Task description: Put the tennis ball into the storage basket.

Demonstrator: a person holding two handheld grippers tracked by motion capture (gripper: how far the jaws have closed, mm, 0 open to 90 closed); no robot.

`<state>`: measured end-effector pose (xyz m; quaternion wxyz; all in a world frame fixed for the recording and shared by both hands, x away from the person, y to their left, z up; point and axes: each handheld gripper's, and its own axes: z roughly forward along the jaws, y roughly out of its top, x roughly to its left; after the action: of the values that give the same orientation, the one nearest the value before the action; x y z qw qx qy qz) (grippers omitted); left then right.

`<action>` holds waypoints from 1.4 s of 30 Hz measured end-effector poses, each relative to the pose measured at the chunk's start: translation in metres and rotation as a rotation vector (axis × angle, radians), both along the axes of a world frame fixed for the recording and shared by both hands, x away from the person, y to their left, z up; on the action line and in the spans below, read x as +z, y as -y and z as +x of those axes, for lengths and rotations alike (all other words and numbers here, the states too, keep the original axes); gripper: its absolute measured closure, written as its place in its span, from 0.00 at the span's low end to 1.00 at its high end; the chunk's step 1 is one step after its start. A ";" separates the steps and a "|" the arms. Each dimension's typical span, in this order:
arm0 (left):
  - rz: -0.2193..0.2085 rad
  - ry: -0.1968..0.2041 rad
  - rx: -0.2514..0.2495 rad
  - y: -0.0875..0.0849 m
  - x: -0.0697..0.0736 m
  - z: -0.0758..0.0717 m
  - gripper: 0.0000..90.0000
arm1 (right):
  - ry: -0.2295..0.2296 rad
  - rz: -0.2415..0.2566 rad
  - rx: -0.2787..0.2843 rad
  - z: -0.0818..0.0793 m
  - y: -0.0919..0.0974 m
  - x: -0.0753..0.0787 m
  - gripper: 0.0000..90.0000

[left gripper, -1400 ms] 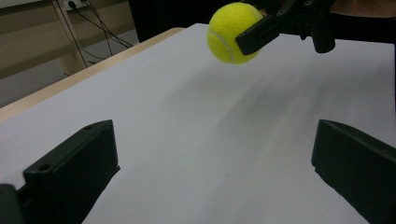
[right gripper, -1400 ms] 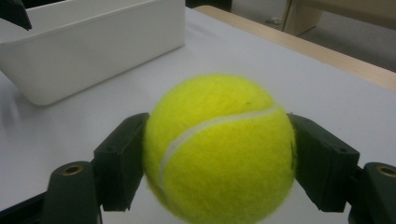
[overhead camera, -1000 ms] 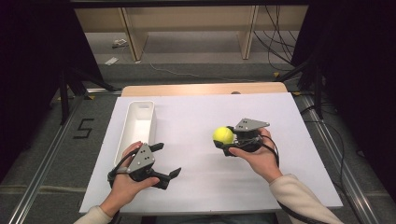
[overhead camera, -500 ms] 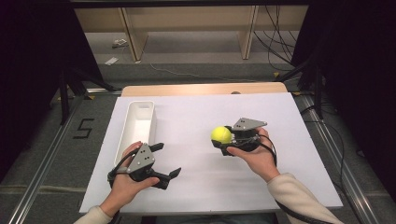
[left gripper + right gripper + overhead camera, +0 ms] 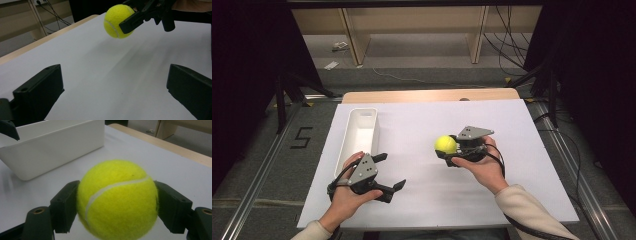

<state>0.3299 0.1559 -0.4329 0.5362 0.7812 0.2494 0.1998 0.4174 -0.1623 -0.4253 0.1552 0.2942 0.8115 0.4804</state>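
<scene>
One tennis ball (image 5: pixel 445 144) is pinched between the jaws of the right hand-held gripper (image 5: pixel 451 150) and held clear above the counter (image 5: pixel 512 125), the left hand-held gripper (image 5: pixel 387 172) being spread empty, so a carry toward the white tray (image 5: pixel 362 131) is judged to be called for next.

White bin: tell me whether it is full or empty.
Empty: the white bin shows a bare inside from above; the tennis ball sits clamped in the right gripper.

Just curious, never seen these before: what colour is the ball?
Bright yellow-green with a curved white seam, a tennis ball; the right gripper view shows it best.
</scene>
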 end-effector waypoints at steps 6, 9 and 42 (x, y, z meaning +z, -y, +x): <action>-0.003 0.002 -0.001 0.000 0.001 -0.001 0.00 | -0.001 0.006 0.004 0.001 -0.003 0.001 0.29; -0.001 -0.001 -0.003 0.000 0.000 0.000 0.00 | -0.002 0.009 0.007 0.002 -0.005 0.000 0.29; -0.005 -0.002 -0.001 0.001 0.000 -0.001 0.00 | 0.005 0.021 0.018 0.005 -0.015 0.004 0.29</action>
<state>0.3291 0.1551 -0.4328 0.5380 0.7802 0.2501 0.1983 0.4222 -0.1475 -0.4216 0.1497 0.2872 0.8087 0.4911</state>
